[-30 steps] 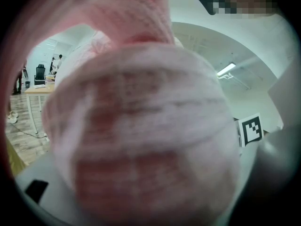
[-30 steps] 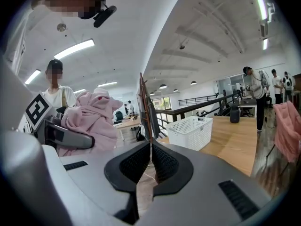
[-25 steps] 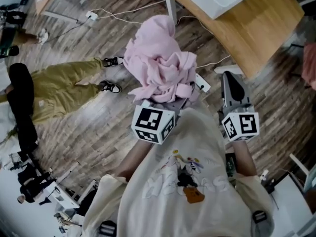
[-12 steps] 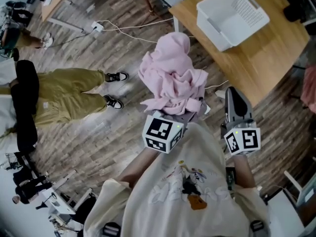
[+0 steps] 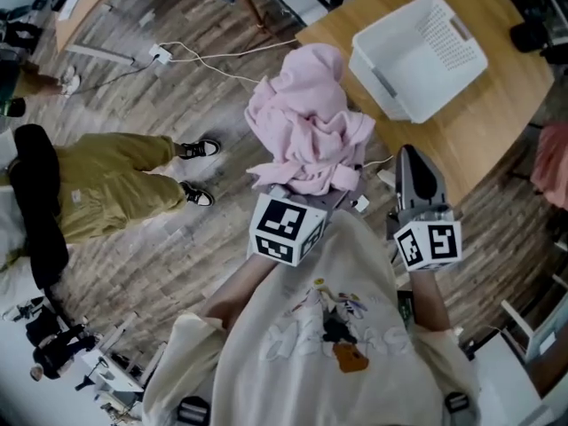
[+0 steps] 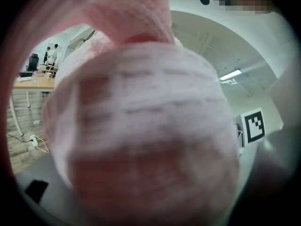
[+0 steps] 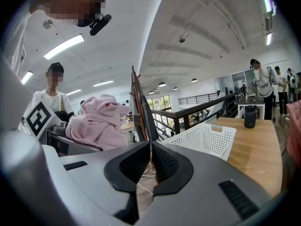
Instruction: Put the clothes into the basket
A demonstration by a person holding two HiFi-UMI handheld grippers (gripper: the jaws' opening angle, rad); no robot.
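The left tongs (image 5: 311,193) held the pink garment (image 5: 306,122) up in the air as a loose bundle. The bundle hung over the wooden floor, just beside the tabletop (image 5: 484,122) at its corner closest to the person, and it was not yet above the basket. I think it was lifted this high so that the hanging parts could pass over the edge of the tabletop and over the rim of the white basket (image 5: 390,20), which stood empty close to that same corner.

In the left gripper view the pink cloth (image 6: 141,126) filled almost everything (the jaws themselves were covered by it). Since the whole bundle sat on the front of these tongs, I judged them to be closed on the garment.

The right tongs (image 7: 150,149) were pressed together, pad against pad, with nothing between them. They pointed toward the edge of the tabletop (image 7: 256,145), beside the basket (image 7: 207,140), and touched nothing. Probably they were kept free to help push the cloth (image 7: 96,121) down later.
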